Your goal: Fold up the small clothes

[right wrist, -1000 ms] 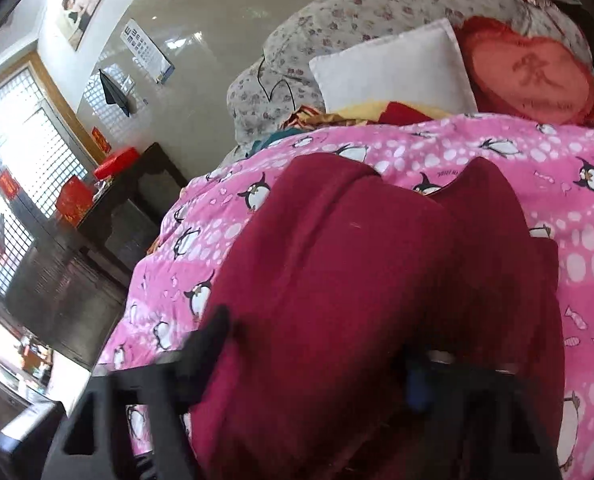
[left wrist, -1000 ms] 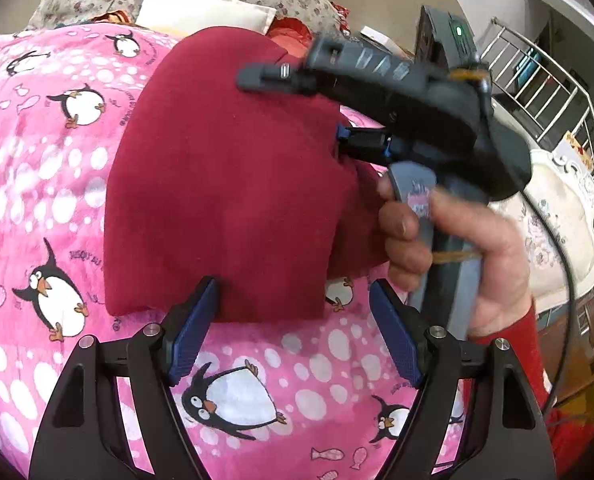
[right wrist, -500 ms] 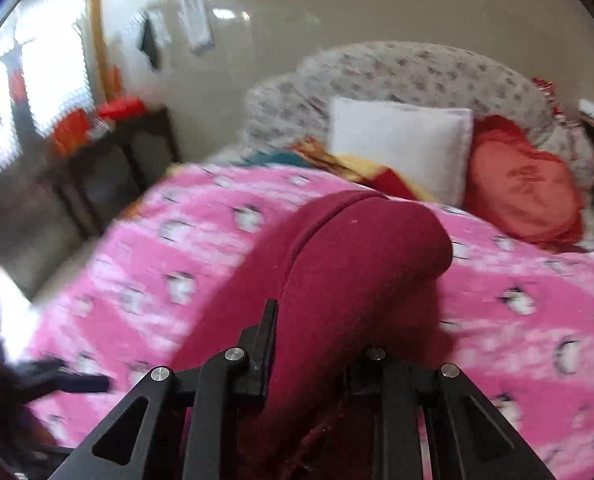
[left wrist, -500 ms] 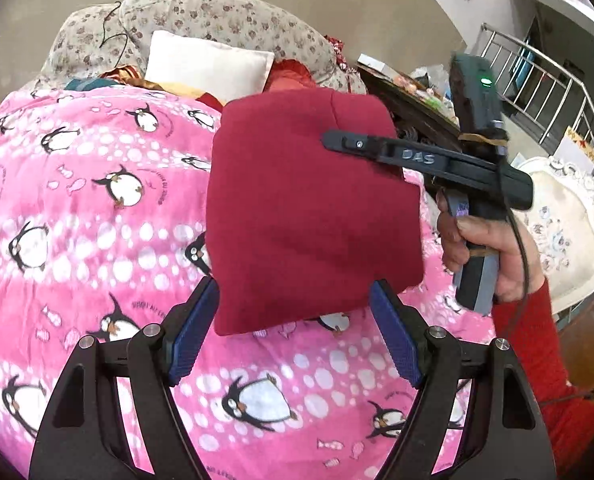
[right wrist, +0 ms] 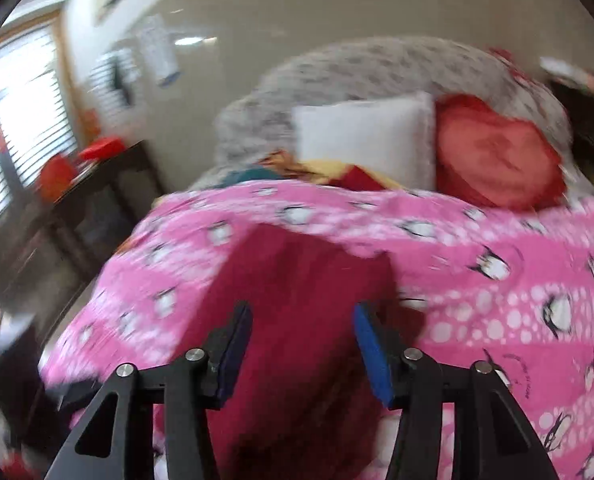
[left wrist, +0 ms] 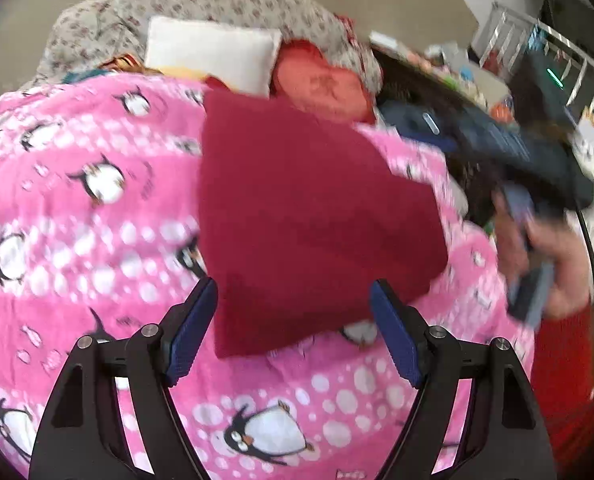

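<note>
A dark red garment [left wrist: 305, 208] lies folded on the pink penguin blanket [left wrist: 77, 240]. My left gripper [left wrist: 295, 296] hovers open over the garment's near edge, its blue pads apart and clear of the cloth. In the right wrist view the right gripper [right wrist: 303, 314] is above the same garment [right wrist: 297, 276]; its jaws are opening and the pads do not press the cloth lying below them. In the left wrist view it is a dark blur at the right, held by a hand [left wrist: 557, 252] in a red sleeve.
At the head of the bed lie a white pillow [left wrist: 213, 56], a red heart cushion [left wrist: 321, 84] and a flowered quilt [left wrist: 225, 4]. A dark wooden cabinet [right wrist: 89, 216] stands left of the bed. A metal railing [left wrist: 569, 60] is at the far right.
The right gripper has let go of the red garment and drawn back up and to the right. The garment has dropped into a flat fold on the blanket. The left gripper rose slightly.
</note>
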{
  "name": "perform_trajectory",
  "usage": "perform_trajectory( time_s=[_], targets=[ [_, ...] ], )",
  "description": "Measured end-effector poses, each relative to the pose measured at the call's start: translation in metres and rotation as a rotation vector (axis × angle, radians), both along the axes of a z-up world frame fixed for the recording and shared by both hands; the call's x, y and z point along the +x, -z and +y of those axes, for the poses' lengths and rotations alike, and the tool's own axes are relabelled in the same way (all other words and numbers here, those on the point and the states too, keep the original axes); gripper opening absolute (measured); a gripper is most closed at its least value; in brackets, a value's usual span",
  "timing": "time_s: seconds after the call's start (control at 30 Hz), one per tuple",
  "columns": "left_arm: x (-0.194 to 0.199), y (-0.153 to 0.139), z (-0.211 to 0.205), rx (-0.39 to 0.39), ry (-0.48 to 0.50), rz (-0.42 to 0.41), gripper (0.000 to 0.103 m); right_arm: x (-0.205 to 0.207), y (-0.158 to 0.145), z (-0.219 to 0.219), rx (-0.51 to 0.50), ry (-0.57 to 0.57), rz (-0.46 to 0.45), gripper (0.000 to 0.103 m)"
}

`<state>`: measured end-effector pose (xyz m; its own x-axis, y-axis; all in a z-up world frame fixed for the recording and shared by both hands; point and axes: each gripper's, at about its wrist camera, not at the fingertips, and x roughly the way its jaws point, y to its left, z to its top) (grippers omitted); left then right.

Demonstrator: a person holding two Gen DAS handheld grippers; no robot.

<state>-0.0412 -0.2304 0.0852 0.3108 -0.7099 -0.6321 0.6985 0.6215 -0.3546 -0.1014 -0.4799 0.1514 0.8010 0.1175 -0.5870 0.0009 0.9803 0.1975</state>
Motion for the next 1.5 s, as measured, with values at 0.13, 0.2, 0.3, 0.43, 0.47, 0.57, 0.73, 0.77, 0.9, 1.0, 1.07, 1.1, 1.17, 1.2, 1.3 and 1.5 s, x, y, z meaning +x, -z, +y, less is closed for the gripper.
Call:
perform_trajectory(
  time_s=[0.13,0.2,0.3,0.43,0.47,0.57,0.73,0.77,0.9,1.0,1.07,1.1,1.17,1.2,1.3,1.5],
  targets=[
    [0.02,-0.001,-0.006,-0.014,-0.06,0.031,0.078,-0.009,0.014,0.032,-0.107,-0.081,0.065,0.036],
    [0.026,0.006,-0.013,0.016,-0.083,0.043,0.078,-0.015,0.039,0.035,-0.177,-0.086,0.133,0.032],
    [0.028,0.024,-0.03,0.079,-0.064,0.074,0.078,-0.023,0.065,0.028,-0.273,-0.053,0.147,0.032],
    [0.021,0.041,-0.042,0.097,-0.047,0.103,0.078,-0.03,0.068,0.022,-0.26,-0.039,0.113,0.032],
    [0.017,0.04,-0.041,0.098,-0.053,0.094,0.078,-0.034,0.066,0.023,-0.252,-0.039,0.118,0.032],
    [0.007,0.029,-0.03,0.093,-0.067,0.06,0.078,-0.049,0.048,0.019,-0.169,-0.029,0.107,0.032],
    [0.006,0.027,-0.025,0.106,-0.115,0.015,0.078,-0.074,0.026,0.041,-0.246,-0.027,0.026,0.032],
    [0.006,0.029,-0.025,0.108,-0.121,0.02,0.078,-0.075,0.03,0.044,-0.255,-0.031,0.036,0.032],
    [0.005,0.047,-0.026,0.105,-0.137,0.055,0.079,-0.063,0.074,0.042,-0.271,-0.023,0.165,0.031],
    [0.001,0.049,-0.025,0.116,-0.137,0.058,0.079,-0.065,0.08,0.035,-0.234,-0.016,0.17,0.031],
    [-0.005,0.038,-0.023,0.124,-0.145,0.02,0.079,-0.072,0.067,0.033,-0.202,-0.017,0.148,0.031],
    [-0.008,0.031,-0.021,0.123,-0.155,-0.009,0.079,-0.076,0.056,0.033,-0.189,-0.017,0.119,0.031],
    [-0.012,0.019,-0.017,0.111,-0.179,-0.057,0.079,-0.081,0.039,0.03,-0.159,0.004,0.069,0.033],
    [-0.012,0.013,-0.015,0.1,-0.192,-0.077,0.079,-0.083,0.028,0.026,-0.123,0.024,0.033,0.037],
    [-0.006,0.004,-0.017,0.085,-0.205,-0.087,0.079,-0.069,0.017,0.016,-0.042,0.089,-0.015,0.052],
    [0.02,0.007,-0.028,0.064,-0.215,-0.035,0.079,-0.021,0.042,-0.014,0.101,0.181,0.06,0.068]
  ],
)
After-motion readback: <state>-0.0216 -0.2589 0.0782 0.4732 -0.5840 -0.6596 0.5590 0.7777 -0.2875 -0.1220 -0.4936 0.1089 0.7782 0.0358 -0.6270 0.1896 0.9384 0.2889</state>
